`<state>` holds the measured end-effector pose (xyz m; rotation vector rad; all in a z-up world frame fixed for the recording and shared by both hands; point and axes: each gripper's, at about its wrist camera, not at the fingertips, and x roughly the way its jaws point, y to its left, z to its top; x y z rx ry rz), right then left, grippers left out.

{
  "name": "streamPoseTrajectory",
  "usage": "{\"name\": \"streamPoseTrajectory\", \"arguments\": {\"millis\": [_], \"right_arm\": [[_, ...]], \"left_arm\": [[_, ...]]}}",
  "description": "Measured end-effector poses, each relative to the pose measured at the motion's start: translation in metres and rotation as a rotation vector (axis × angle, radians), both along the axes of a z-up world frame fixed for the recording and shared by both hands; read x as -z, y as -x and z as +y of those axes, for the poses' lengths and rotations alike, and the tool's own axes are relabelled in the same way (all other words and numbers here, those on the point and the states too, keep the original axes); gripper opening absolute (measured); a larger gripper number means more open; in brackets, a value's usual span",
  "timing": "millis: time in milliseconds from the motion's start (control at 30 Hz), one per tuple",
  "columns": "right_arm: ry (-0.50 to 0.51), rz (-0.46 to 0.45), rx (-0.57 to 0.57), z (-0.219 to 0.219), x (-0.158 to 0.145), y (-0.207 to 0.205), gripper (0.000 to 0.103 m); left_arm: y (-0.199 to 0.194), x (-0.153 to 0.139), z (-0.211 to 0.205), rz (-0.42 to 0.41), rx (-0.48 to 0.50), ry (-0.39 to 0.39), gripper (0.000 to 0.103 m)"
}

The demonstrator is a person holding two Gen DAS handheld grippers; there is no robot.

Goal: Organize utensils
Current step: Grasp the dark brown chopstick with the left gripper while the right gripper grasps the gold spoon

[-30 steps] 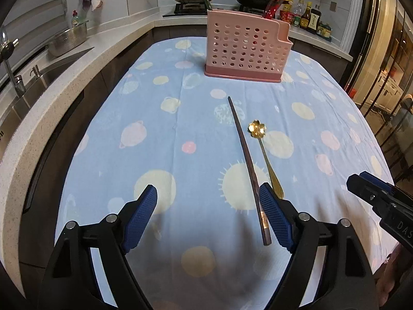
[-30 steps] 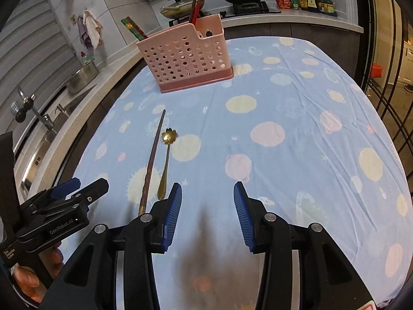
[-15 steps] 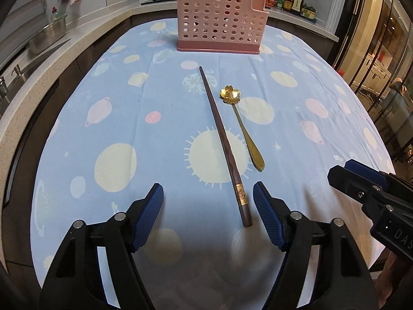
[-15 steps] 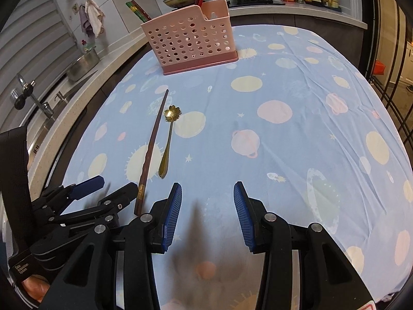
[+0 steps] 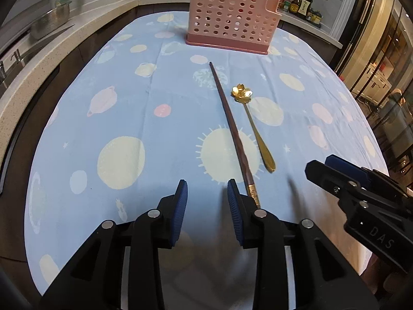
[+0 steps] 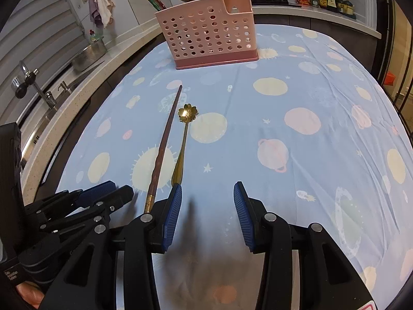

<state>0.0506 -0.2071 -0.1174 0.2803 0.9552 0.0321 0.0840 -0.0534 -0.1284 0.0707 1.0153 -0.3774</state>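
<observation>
Chopstick [image 5: 233,131] and spoon [image 5: 254,126] lie on planet-print tablecloth [image 5: 124,118]; left gripper [image 5: 207,201] closing empty, right gripper [image 6: 207,201] half-open

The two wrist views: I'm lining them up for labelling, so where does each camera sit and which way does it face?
Left wrist: on the left gripper, angled down the table toward the pink holder; its jaws, closing on nothing, and the right gripper show.
Right wrist: on the right gripper, same heading; empty jaws.
Shared: chopstick, gold spoon, holder.

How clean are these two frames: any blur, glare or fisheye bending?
Left wrist view: sharp centre, table edges bow outward, dark corners. Right wrist view: the gold flower-shaped spoon shows a small glint, and a soft dark shadow smears the blue planet-print tablecloth between the fingers.
</observation>
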Motion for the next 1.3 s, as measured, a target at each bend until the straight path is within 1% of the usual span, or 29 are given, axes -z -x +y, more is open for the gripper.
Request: {"name": "streamPoseTrajectory", "arguments": {"millis": [33, 67, 133, 200, 233, 300, 367, 400, 433, 500, 533, 567, 600, 667, 833, 933, 1100, 1300], "right_arm": [[0.001, -0.001, 0.002, -0.001, 0.000, 0.000, 0.041], [0.002, 0.000, 0.005, -0.002, 0.000, 0.000, 0.041], [0.003, 0.008, 0.019, -0.005, 0.002, 0.001, 0.041], [-0.010, 0.017, 0.027, -0.009, 0.005, 0.001, 0.041], [-0.013, 0.019, 0.031, -0.010, 0.005, 0.001, 0.041], [-0.011, 0.021, 0.028, -0.009, 0.006, 0.000, 0.041], [-0.011, 0.023, 0.018, -0.006, 0.007, -0.002, 0.041], [-0.011, 0.025, 0.010, -0.004, 0.007, -0.003, 0.041], [-0.011, 0.026, 0.003, -0.002, 0.008, -0.006, 0.041], [-0.008, 0.023, -0.018, 0.005, 0.008, -0.011, 0.038], [-0.006, 0.022, -0.028, 0.008, 0.009, -0.013, 0.037], [0.000, 0.020, -0.038, 0.012, 0.009, -0.016, 0.035], [0.004, 0.020, -0.048, 0.016, 0.010, -0.019, 0.030], [0.010, 0.026, -0.068, 0.023, 0.013, -0.026, 0.024], [0.025, 0.032, -0.086, 0.033, 0.020, -0.038, 0.017], [0.033, 0.028, -0.082, 0.035, 0.023, -0.042, 0.011], [0.055, 0.013, -0.092, 0.035, 0.023, -0.039, 0.010], [0.045, 0.010, -0.077, 0.028, 0.020, -0.024, 0.010]], "left_arm": [[0.001, -0.001, -0.003, -0.007, 0.008, 0.002, 0.046], [0.003, -0.002, -0.007, -0.013, 0.020, 0.004, 0.053], [0.003, 0.000, -0.014, -0.020, 0.033, -0.010, 0.052], [0.001, 0.007, -0.017, 0.002, 0.044, -0.006, 0.052], [0.000, 0.010, -0.017, 0.006, 0.040, -0.011, 0.051], [0.002, 0.010, -0.016, -0.018, 0.040, -0.035, 0.042], [0.000, 0.010, -0.012, -0.025, 0.027, -0.045, 0.022], [-0.002, 0.010, -0.007, -0.022, 0.018, -0.039, 0.018], [-0.004, 0.010, -0.001, -0.015, 0.008, -0.028, 0.009], [-0.007, 0.010, 0.007, -0.003, -0.006, -0.005, 0.008], [-0.008, 0.010, 0.010, -0.004, -0.012, -0.006, 0.008], [-0.007, 0.010, 0.011, -0.008, -0.015, -0.011, 0.007], [-0.007, 0.010, 0.011, -0.011, -0.016, -0.015, 0.007], [-0.006, 0.010, 0.012, -0.011, -0.017, -0.016, 0.007], [-0.006, 0.010, 0.012, -0.013, -0.016, -0.017, 0.007], [-0.006, 0.011, 0.013, -0.015, -0.016, -0.014, 0.007], [-0.006, 0.011, 0.013, -0.016, -0.015, -0.014, 0.007], [-0.005, 0.010, 0.014, 0.005, -0.020, 0.001, 0.007]]}}
